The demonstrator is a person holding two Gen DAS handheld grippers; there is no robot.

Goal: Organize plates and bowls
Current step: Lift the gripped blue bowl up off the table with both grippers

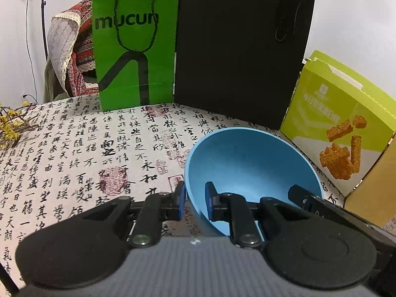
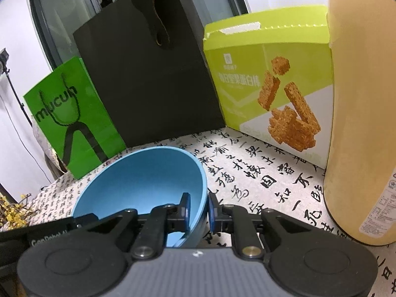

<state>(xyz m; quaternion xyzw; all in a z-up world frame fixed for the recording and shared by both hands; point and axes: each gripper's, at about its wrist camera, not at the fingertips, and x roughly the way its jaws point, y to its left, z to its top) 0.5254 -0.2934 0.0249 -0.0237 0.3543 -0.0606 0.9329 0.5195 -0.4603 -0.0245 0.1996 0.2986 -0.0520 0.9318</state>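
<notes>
The blue bowl (image 1: 250, 170), tilted above the bench (image 1: 74, 153) near the black bag (image 1: 237, 49), is pinched at opposite rims by the left tongs (image 1: 195, 203) and right tongs (image 2: 199, 212), so uneven pulling could make it slip.

Bench (image 1: 74, 148) draped in a cream cloth printed with black calligraphy and red seals. Along its far edge, standing upright side by side: green paper bag (image 1: 135, 49) lettered "mucun", tall black paper bag (image 1: 237, 49), lime snack box (image 2: 269, 86) picturing brown bars, and, just beside the box, a tan cylindrical container (image 2: 363, 123). At the left edge, a sprig of yellow flowers (image 1: 11, 123); behind the green bag, patterned red fabric (image 1: 83, 47) draped with pale lace-edged cloth.
</notes>
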